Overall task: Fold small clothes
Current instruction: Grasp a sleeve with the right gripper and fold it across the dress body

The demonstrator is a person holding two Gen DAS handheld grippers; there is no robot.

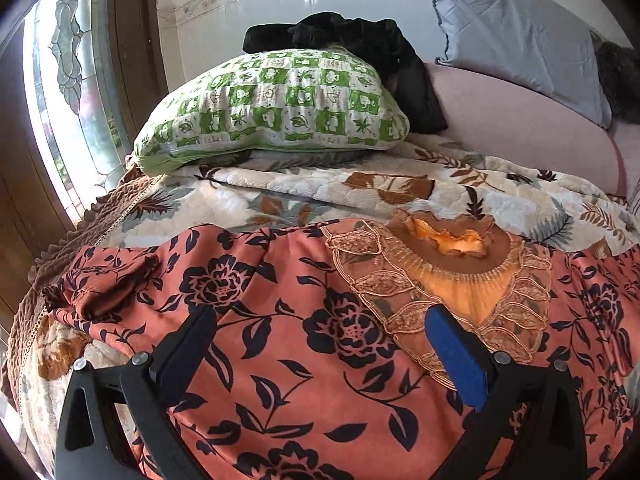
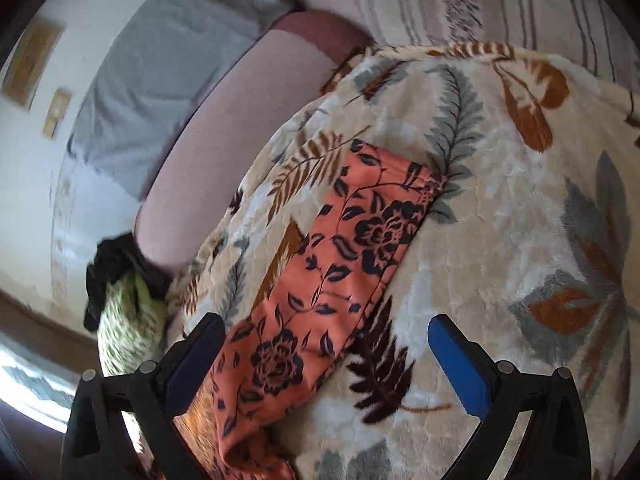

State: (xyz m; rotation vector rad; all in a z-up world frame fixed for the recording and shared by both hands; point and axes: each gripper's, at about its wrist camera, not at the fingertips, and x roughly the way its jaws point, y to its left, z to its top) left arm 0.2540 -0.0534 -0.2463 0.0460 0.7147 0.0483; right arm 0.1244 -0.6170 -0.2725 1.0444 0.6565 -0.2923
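Since both tools, left (image 1: 316, 334) and right (image 2: 326, 340), hang released over the dress (image 1: 280, 320), its 12 o'clock sleeve (image 2: 360, 232) could slip mid-fold.

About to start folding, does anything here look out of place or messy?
A black garment is heaped crumpled on the green checked pillow. The floral garment's sleeve is bunched rather than flat.

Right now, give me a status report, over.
Left gripper and right gripper open, holding nothing. Orange floral-print garment spread flat on leaf-patterned blanket, unfolded. Nothing in the way.
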